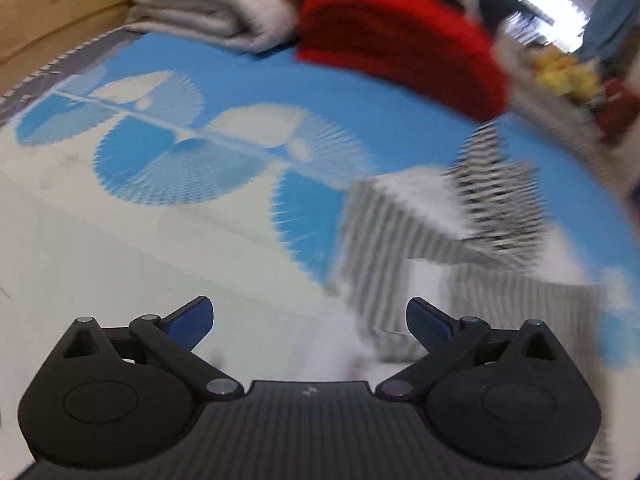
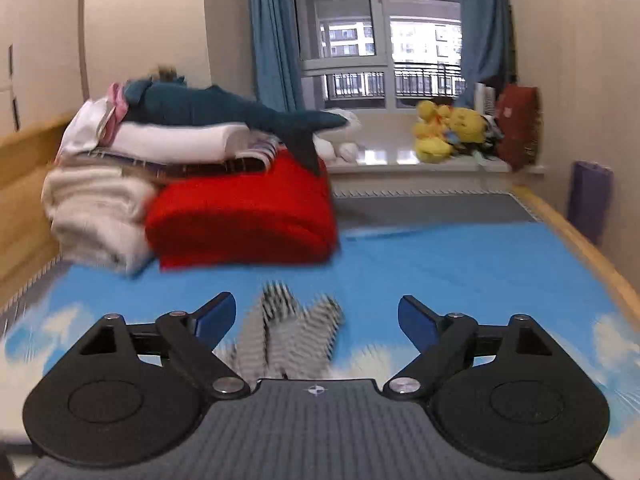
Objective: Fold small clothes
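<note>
A small black-and-white striped garment [image 1: 452, 236] lies loosely bunched on the blue-and-white bed sheet [image 1: 168, 216], blurred in both views. In the left wrist view it sits ahead and to the right of my left gripper [image 1: 310, 318], whose blue-padded jaws stand wide open with nothing between them. My right gripper [image 2: 316, 322] is also open, raised above the bed. The same striped garment [image 2: 288, 328] shows on the sheet below and ahead, seen through the gap between its jaws, which do not touch it.
A folded red blanket [image 2: 244, 220] and a stack of white bedding [image 2: 96, 216] with a teal plush shark [image 2: 224, 112] fill the bed's far left. Yellow plush toys [image 2: 444, 132] sit on the windowsill. A wooden bed frame [image 2: 588, 248] runs along the right.
</note>
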Demonstrator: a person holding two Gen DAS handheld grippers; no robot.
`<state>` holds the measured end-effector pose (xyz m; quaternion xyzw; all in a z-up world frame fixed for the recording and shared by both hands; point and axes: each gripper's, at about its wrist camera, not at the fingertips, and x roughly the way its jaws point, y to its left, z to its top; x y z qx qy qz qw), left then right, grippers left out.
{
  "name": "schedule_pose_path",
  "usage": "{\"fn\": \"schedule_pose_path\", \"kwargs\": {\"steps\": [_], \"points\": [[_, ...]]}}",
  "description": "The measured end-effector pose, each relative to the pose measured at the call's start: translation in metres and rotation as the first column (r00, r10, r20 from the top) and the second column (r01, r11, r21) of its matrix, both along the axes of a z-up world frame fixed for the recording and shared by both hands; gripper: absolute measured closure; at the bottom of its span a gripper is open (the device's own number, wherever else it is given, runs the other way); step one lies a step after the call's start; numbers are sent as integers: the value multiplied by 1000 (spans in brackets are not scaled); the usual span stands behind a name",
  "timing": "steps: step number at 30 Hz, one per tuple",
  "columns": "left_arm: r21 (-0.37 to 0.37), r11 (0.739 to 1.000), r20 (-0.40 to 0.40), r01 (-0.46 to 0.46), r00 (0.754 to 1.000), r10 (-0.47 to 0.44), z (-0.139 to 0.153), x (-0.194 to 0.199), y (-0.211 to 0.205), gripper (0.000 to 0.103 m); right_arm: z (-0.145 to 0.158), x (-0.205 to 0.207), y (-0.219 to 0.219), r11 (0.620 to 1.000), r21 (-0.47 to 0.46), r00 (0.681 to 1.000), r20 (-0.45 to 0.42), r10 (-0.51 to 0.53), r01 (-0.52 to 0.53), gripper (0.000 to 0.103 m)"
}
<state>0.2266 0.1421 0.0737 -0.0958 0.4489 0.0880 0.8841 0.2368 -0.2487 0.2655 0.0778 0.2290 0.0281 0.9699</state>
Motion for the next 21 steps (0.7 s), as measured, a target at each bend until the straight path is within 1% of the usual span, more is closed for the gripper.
{"fn": "schedule_pose_path", "kwargs": {"steps": [1, 2, 3, 4, 5, 6, 7, 8, 9, 11, 12, 13, 14, 15, 16, 18, 19, 21], "points": [[39, 999, -54, -15, 998, 17, -18, 13, 5, 0, -9, 35, 8, 1000, 17, 1000, -22, 12, -11, 13], [64, 998, -125, -26, 992, 34, -31, 23, 12, 0, -24, 72, 18, 999, 30, 999, -50, 13, -12, 13], [76, 997, -207, -23, 977, 38, -44, 34, 21, 0, -42, 106, 30, 999, 35, 997, -78, 4, -1, 13], [80, 997, -223, -21, 974, 38, -50, 38, 30, 0, -64, 138, 43, 1000, 30, 995, -102, 3, 0, 13], [101, 994, -206, -38, 977, 58, -51, 40, 39, 0, -88, 168, 58, 1000, 23, 992, -126, -1, 4, 13], [138, 988, -191, -65, 977, 91, -52, 40, 47, 0, -111, 193, 73, 1000, 25, 988, -151, -6, 10, 13], [157, 985, -188, -74, 977, 104, -51, 40, 53, 0, -136, 217, 88, 1000, 25, 984, -181, -5, 10, 14], [158, 985, -185, -68, 978, 97, -51, 40, 58, 0, -165, 242, 107, 1000, 16, 977, -214, -9, 13, 14], [156, 985, -179, -69, 979, 97, -49, 41, 63, 0, -186, 257, 123, 1000, 8, 974, -228, -11, 13, 15], [164, 984, -170, -71, 980, 99, -47, 42, 68, 0, -226, 283, 155, 999, -29, 970, -240, -23, 16, 21], [178, 981, -165, -74, 981, 104, -45, 43, 72, 0, -245, 292, 167, 998, -60, 970, -243, -19, 4, 48], [200, 976, -153, -80, 982, 112, -44, 40, 73, 0, -256, 297, 174, 996, -93, 969, -247, -27, 4, 94], [223, 971, -140, -85, 983, 118, -42, 39, 74, 0, -264, 301, 177, 994, -113, 966, -257, -36, 7, 98], [234, 969, -134, -85, 984, 118, -42, 39, 76, 0, -266, 299, 173, 995, -102, 968, -246, -45, 20, 98], [237, 968, -131, -86, 984, 119, -40, 40, 75, 0, -261, 292, 167, 995, -96, 975, -216, -56, 36, 99], [221, 971, -124, -87, 985, 117, -39, 38, 76, 0, -238, 266, 152, 994, -92, 990, -125, -61, 50, 99], [217, 973, -122, -80, 987, 108, -38, 38, 74, 0, -221, 246, 147, 997, -65, 995, -82, -53, 47, 99], [232, 970, -115, -74, 988, 104, -37, 36, 72, 0, -186, 184, 130, 1000, 17, 1000, -18, -14, 14, 99]]}}
